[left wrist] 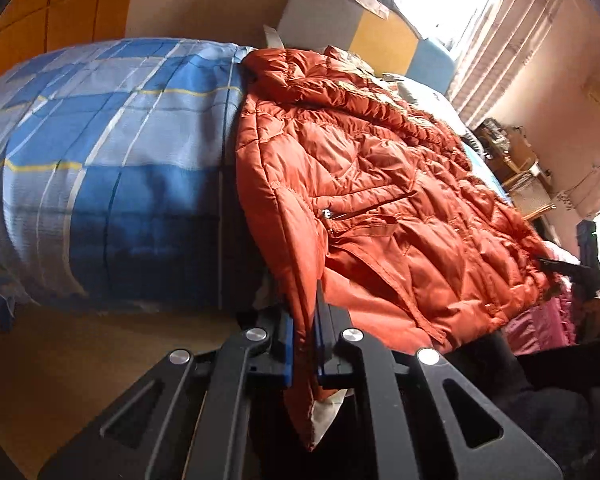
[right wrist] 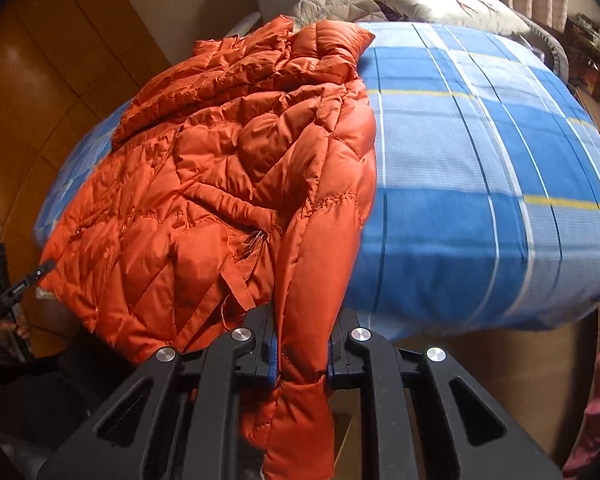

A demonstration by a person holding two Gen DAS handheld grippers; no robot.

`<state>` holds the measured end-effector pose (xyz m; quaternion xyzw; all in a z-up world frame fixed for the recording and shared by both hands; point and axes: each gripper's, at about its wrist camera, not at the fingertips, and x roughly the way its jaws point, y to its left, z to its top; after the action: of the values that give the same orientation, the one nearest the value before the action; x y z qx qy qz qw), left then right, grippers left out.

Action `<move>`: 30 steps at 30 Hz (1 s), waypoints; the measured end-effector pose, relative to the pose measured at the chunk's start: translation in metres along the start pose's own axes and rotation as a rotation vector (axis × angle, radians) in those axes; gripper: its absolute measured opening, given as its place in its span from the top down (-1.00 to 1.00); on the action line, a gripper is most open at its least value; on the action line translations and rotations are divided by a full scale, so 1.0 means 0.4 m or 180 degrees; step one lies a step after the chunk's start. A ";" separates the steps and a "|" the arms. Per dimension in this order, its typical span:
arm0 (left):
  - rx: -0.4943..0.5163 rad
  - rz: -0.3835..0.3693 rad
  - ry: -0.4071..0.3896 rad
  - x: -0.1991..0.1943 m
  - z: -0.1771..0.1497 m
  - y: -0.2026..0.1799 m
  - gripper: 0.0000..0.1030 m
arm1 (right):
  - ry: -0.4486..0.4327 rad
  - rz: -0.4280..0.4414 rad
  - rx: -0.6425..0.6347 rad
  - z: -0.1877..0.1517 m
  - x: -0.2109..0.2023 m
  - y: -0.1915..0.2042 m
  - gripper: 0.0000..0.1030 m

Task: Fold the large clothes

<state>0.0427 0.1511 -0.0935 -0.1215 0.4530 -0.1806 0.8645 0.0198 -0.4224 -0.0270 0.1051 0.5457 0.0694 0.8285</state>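
An orange quilted puffer jacket lies spread on a bed, its hem hanging over the near edge. My left gripper is shut on the jacket's hem at one corner, fabric pinched between the blue pads. In the right wrist view the same jacket lies crumpled, and my right gripper is shut on a thick fold of its hem at the other corner. The other gripper shows small at the far side in each view: the right gripper and the left gripper.
The bed is covered by a blue plaid quilt, also in the right wrist view. Pillows lie at the headboard. A wooden floor runs beside the bed. A window with curtains and cluttered furniture stand beyond.
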 end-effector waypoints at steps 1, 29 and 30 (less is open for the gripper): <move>-0.0004 -0.0048 0.0010 -0.012 -0.007 0.001 0.87 | 0.0015 0.0007 0.0014 -0.001 -0.001 -0.003 0.71; -0.0178 -0.1049 -0.1068 -0.104 0.297 0.028 0.88 | -0.0808 0.0299 0.0053 0.319 -0.100 -0.001 0.77; -0.0190 -0.1056 -0.1098 -0.092 0.315 0.031 0.88 | -0.0837 0.0304 0.0057 0.334 -0.094 -0.002 0.77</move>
<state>0.1301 0.1836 -0.0004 -0.2489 0.2776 -0.2833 0.8836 0.1278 -0.4449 0.0572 0.1466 0.4274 0.0896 0.8876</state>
